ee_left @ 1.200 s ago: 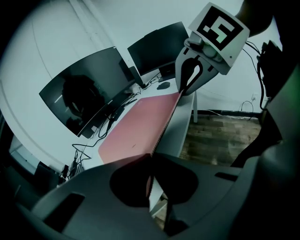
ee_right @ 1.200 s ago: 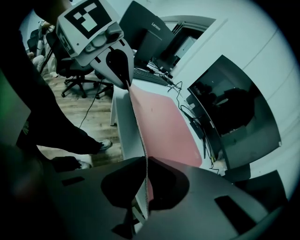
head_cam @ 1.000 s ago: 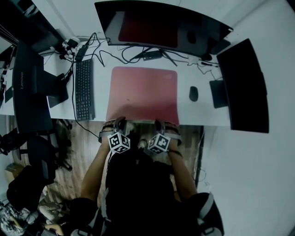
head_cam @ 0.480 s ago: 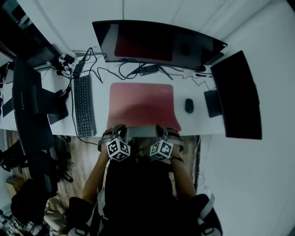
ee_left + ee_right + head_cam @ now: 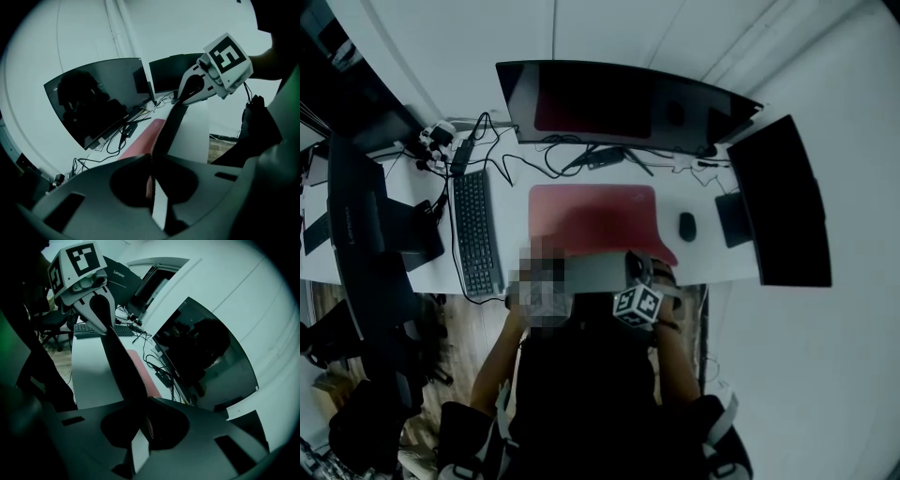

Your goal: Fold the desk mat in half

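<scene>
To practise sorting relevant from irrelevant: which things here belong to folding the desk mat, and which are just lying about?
In the job: desk mat, left gripper, right gripper.
Lying about: keyboard, mouse, curved monitor, cables.

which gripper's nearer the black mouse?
Right. The right gripper clamps the near edge of the red desk mat, just short of the black computer mouse; left gripper clamps it further off, by the black keyboard.

I count three monitors: curved monitor point(image 5: 628, 103) top centre, right monitor point(image 5: 780, 202), left monitor point(image 5: 358, 225). I see one keyboard point(image 5: 475, 232), one mouse point(image 5: 687, 226) and one desk mat point(image 5: 600, 211). Two grippers: left gripper point(image 5: 151, 157), right gripper point(image 5: 146, 401).
</scene>
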A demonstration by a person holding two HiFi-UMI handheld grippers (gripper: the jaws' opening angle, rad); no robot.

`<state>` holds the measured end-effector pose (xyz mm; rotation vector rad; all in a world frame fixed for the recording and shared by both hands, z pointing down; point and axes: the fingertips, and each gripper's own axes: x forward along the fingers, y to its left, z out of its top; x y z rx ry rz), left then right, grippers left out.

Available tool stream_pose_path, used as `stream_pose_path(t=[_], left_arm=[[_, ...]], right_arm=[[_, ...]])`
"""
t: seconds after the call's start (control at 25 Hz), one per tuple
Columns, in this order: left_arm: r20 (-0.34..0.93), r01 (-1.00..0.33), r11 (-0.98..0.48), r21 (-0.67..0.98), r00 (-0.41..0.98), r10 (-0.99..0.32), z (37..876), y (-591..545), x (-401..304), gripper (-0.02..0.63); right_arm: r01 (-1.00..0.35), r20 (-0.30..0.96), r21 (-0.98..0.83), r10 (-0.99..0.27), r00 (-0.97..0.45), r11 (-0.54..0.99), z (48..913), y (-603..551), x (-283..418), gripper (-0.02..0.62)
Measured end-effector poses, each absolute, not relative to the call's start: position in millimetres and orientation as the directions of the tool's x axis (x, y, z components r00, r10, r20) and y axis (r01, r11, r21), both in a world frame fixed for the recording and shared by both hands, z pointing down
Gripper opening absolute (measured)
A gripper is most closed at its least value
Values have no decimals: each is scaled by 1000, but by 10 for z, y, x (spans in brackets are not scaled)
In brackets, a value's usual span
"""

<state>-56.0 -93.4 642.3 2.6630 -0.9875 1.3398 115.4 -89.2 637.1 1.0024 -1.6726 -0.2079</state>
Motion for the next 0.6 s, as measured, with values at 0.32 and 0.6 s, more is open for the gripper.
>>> stream_pose_path(t=[0.32,0.6], left_arm=[[689,-565,-766,-307,424,-588,6302,-1406,-578,20],[664,-589,-729,-349,393,-636,6253,-1896,-518,21]], right_arm=[[-540,672,614,-740,-25,575,6267,-1351,1135,20],[-537,663,613,-747,-49,579,6232,-1869,1185,20]])
